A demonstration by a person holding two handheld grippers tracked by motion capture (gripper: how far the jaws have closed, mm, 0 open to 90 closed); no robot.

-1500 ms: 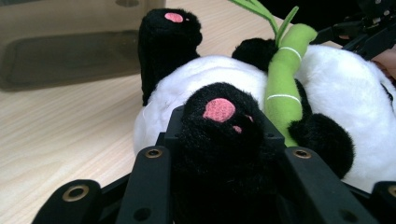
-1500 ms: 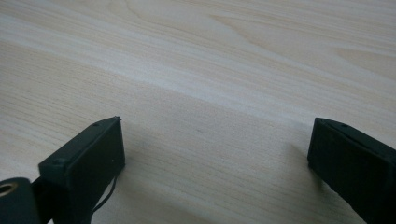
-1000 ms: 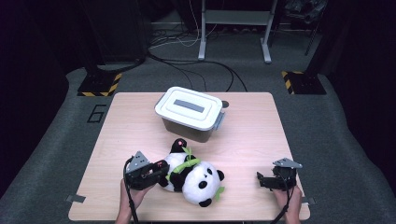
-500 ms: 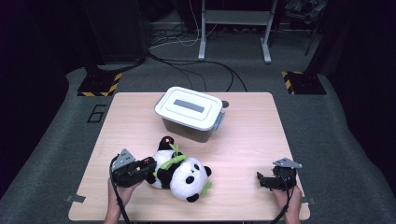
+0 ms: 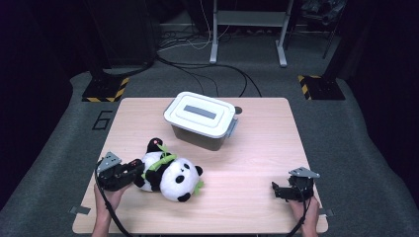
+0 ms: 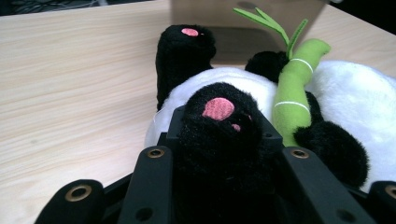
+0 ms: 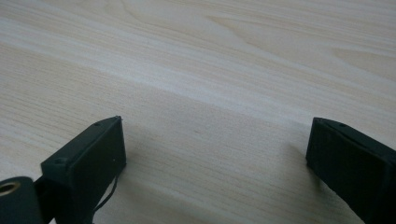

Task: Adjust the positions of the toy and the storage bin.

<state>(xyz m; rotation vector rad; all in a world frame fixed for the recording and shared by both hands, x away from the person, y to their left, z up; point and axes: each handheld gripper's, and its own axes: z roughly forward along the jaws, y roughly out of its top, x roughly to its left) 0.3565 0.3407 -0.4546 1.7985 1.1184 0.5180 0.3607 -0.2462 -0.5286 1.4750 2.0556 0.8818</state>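
Observation:
A plush panda (image 5: 170, 170) lies on its back on the wooden table (image 5: 257, 143), hugging a green bamboo stalk (image 6: 294, 93). My left gripper (image 5: 129, 170) is shut on one of its black legs; in the left gripper view the pink-soled foot (image 6: 219, 119) sits squeezed between my jaws. The other leg (image 6: 184, 51) sticks up behind it. My right gripper (image 5: 275, 190) rests at the table's front right, jaws wide apart over bare wood (image 7: 215, 135), nothing between them.
A grey storage box with a white lid (image 5: 200, 118) stands at the table's middle back, just beyond the panda. Cables trail from both grippers toward the front edge. Dark floor, stands and cables (image 5: 207, 69) lie past the table.
My left gripper has dragged the panda by its leg to the left across the table, away from the centre. The right gripper has stayed where it was.

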